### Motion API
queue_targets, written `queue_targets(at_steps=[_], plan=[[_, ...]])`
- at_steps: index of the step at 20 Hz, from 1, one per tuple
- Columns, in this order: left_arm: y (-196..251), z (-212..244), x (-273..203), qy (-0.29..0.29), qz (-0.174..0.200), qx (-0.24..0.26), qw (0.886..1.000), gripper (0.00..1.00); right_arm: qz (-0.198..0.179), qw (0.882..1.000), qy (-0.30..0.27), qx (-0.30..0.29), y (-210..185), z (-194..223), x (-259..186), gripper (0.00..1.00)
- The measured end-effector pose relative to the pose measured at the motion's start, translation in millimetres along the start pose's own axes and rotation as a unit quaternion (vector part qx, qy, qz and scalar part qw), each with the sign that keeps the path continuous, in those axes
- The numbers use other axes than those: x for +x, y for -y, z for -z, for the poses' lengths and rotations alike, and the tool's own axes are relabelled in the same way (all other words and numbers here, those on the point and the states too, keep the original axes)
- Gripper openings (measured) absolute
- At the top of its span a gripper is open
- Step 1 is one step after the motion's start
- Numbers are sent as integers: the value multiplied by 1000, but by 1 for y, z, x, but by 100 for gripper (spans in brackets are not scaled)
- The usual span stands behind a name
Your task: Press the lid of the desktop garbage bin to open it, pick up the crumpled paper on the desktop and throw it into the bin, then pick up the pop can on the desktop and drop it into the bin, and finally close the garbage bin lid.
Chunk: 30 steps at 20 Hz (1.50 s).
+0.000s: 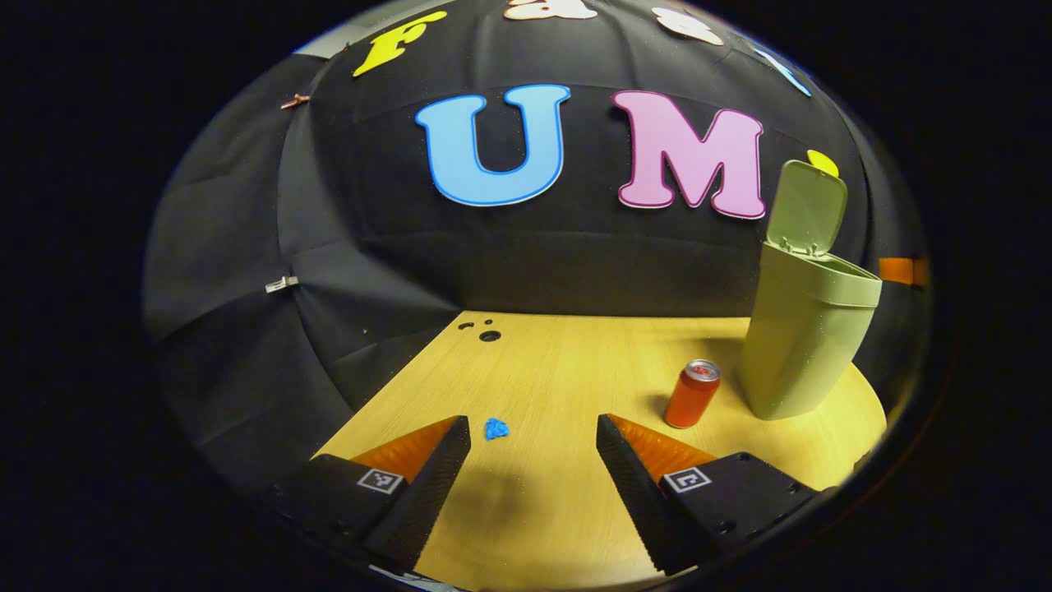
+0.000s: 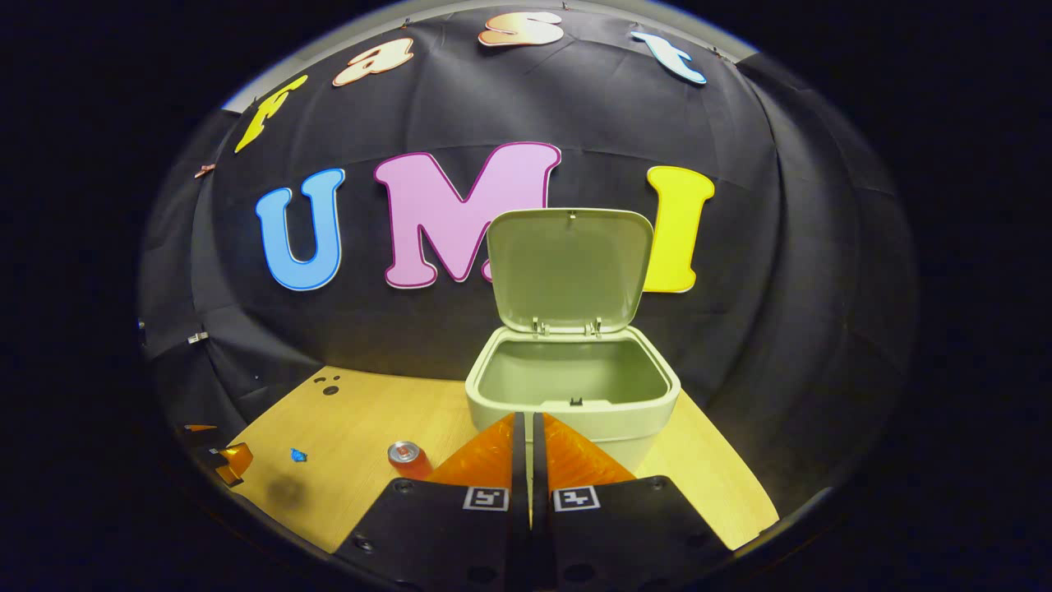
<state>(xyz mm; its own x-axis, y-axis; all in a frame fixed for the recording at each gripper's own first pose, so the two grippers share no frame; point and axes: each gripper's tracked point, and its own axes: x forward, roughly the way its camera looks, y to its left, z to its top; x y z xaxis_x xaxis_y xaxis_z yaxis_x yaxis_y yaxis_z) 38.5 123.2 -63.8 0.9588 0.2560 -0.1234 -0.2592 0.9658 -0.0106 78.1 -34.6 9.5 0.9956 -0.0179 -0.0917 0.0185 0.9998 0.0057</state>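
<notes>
Facing the small blue crumpled paper (image 1: 496,428) on the near wooden desktop (image 1: 559,370), the left gripper (image 1: 534,448) gapes; light and compressible, it probably suits pinching across its middle. The right gripper (image 2: 526,448) is closed and empty before the open pale-green plastic bin (image 2: 571,395).

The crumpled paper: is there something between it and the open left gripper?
Nothing visible. The crumpled paper lies on bare table just ahead of the left gripper; the pop can stands off to the side.
</notes>
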Motion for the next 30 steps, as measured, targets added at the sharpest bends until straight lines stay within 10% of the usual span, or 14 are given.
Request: queue_targets(at_steps=[11, 19, 30], plan=[[-31, 27, 55, -23, 22, 18, 999, 99, 39, 998, -49, 17, -4, 54, -50, 9], [-38, 67, 125, -68, 15, 18, 997, 99, 70, 992, -101, 18, 4, 92, -75, 98], [-38, 103, 199, -114, 6, 26, 993, 99, 68, 988, -137, 1, -7, 108, -89, 98]])
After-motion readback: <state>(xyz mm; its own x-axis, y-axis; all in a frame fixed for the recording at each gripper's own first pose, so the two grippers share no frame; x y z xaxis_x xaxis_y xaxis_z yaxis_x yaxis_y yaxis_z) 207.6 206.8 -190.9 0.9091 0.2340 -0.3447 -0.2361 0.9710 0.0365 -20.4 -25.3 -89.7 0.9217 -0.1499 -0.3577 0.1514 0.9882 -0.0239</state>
